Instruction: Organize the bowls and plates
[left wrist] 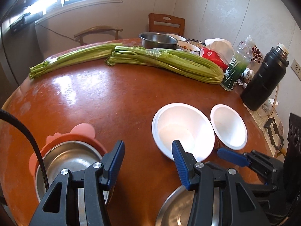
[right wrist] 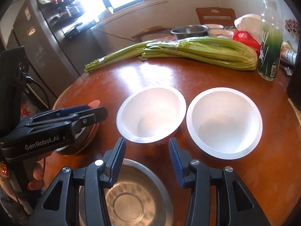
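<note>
Two empty grippers are shown with jaws parted: the left gripper (left wrist: 148, 145) beside the pink-based steel bowl (left wrist: 69, 158), and the right gripper (right wrist: 147, 141) between the steel dish (right wrist: 139, 197) and the near white bowl (right wrist: 150, 113). One rim should be pinched squarely before nesting. The dish's near edge is cut off.

The table (left wrist: 112, 94) is looked down on steeply and from close above by both wrist cameras, each sighted forward between its own fingers toward the window wall; the left view is set further left. Shared by both are the two white bowls (left wrist: 183, 130) (right wrist: 151, 113), the celery (left wrist: 165, 62) (right wrist: 197, 52) and the far chairs.
</note>
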Motion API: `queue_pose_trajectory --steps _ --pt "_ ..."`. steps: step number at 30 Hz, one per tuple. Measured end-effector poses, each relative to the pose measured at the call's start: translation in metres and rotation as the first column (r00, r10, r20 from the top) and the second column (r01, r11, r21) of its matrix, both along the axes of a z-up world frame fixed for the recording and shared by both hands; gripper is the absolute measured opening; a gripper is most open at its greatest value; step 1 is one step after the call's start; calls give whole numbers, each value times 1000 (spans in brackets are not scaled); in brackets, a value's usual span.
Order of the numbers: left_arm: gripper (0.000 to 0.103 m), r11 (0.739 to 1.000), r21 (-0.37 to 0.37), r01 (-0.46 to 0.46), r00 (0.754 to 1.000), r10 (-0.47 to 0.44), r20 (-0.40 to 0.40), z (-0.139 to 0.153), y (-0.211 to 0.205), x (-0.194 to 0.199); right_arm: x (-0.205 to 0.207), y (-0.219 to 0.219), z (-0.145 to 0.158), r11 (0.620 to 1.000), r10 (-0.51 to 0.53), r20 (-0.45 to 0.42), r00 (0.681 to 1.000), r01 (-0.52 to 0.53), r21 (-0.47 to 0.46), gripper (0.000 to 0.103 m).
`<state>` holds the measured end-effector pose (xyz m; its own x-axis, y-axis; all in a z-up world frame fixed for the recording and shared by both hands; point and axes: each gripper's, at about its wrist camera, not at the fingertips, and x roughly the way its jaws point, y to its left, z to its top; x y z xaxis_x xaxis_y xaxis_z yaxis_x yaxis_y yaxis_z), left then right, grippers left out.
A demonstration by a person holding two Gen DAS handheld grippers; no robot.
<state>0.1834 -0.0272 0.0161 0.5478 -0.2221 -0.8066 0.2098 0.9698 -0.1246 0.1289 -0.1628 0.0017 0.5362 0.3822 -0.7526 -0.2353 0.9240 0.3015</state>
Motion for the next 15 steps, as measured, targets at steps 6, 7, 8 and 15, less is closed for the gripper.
queue_pose_trajectory --steps 6,7,8,15 --pt "52 1000 -11 12 999 -12 -34 -12 -12 21 11 -3 -4 1000 -18 -7 1000 18 -4 49" --pt "52 1000 -9 10 999 -10 -39 -14 -14 23 13 -3 -4 1000 -19 -11 1000 19 -2 49" --pt "52 1000 -8 9 999 -9 -41 -15 -15 25 15 -2 -5 1000 -14 -18 1000 14 -3 49" --pt "52 1000 -5 12 996 -12 -85 -31 -24 39 20 2 -8 999 14 -8 1000 -15 -35 49"
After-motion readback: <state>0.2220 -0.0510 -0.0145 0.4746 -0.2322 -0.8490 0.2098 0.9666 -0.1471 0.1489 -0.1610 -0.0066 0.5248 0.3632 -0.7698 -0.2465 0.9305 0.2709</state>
